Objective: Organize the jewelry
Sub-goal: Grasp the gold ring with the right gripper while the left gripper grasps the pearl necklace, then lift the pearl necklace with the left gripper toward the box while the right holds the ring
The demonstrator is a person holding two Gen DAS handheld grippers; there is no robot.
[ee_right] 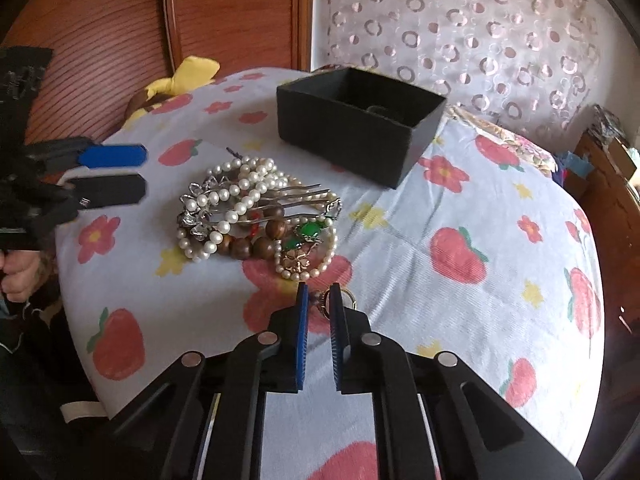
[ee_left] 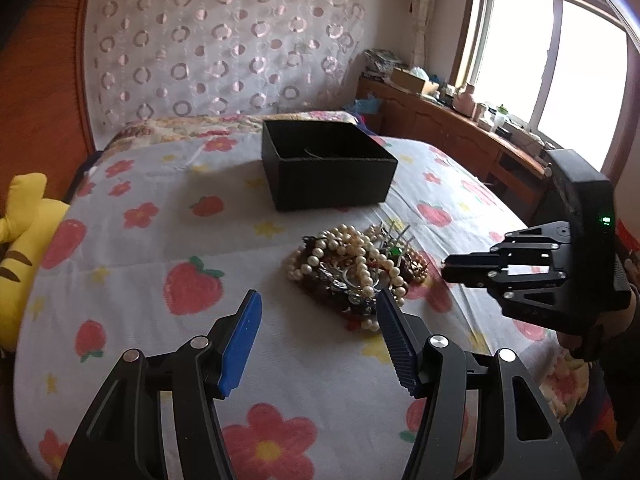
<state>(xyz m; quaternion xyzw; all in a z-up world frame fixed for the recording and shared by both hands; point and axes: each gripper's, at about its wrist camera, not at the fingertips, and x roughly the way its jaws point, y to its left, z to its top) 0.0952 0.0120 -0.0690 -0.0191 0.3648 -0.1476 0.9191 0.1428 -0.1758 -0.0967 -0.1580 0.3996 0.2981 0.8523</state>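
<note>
Jewelry heap and open box on the bed.
I see a tangled jewelry pile (ee_right: 256, 216): white pearl strands, brown wooden beads, silver hair combs, a green-stoned piece and a gold flower charm. Beyond it, apart from the heap, sits an open black box (ee_right: 360, 120), upright, its contents too dark to tell.

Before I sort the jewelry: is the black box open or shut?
Open: the black box has no lid on it, and its dark inside shows.
</note>
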